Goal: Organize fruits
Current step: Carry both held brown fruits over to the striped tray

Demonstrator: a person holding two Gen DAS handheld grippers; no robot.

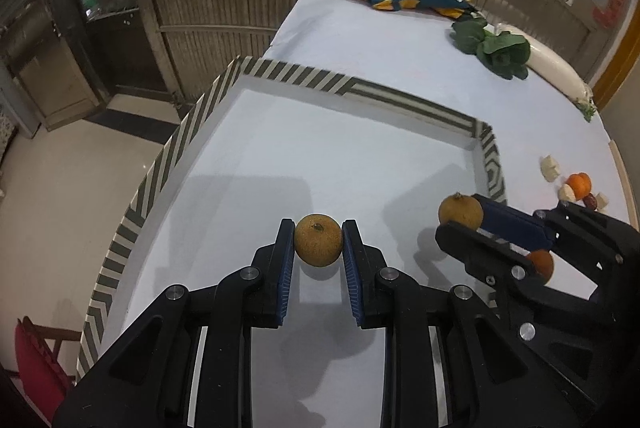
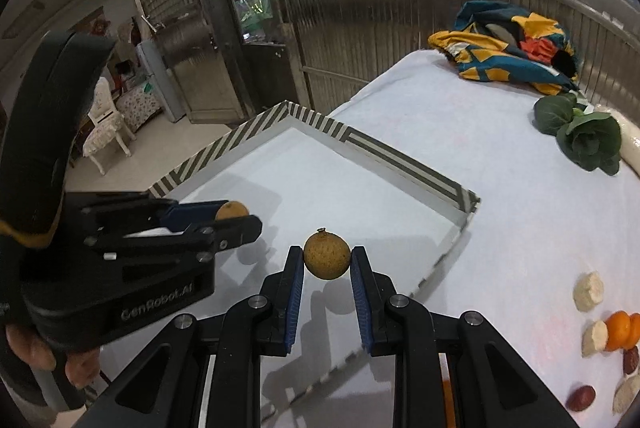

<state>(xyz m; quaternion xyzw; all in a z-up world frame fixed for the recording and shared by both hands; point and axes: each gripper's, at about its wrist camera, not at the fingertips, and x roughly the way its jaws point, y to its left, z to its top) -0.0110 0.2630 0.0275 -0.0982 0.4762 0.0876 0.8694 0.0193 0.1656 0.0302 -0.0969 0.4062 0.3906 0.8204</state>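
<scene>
My left gripper (image 1: 319,242) is shut on a small round brown fruit (image 1: 319,245) above the white floor of a shallow tray with a striped rim (image 1: 304,79). My right gripper (image 2: 327,260) is shut on a second brown fruit (image 2: 327,255), also over the tray (image 2: 404,158). In the left wrist view the right gripper (image 1: 460,218) shows at right with its fruit (image 1: 460,214). The right wrist view has the left gripper (image 2: 236,218) at left with its fruit (image 2: 231,210), a hand under it. An orange fruit (image 1: 541,265) lies behind the right gripper's fingers.
Outside the tray at right lie a peeled tangerine (image 2: 620,330), pale cut pieces (image 2: 588,291) and dark red dates (image 2: 581,397). Farther back are leafy greens (image 2: 586,140), a white radish (image 1: 554,66) and a colourful cloth (image 2: 512,46). The table's left edge drops to the floor.
</scene>
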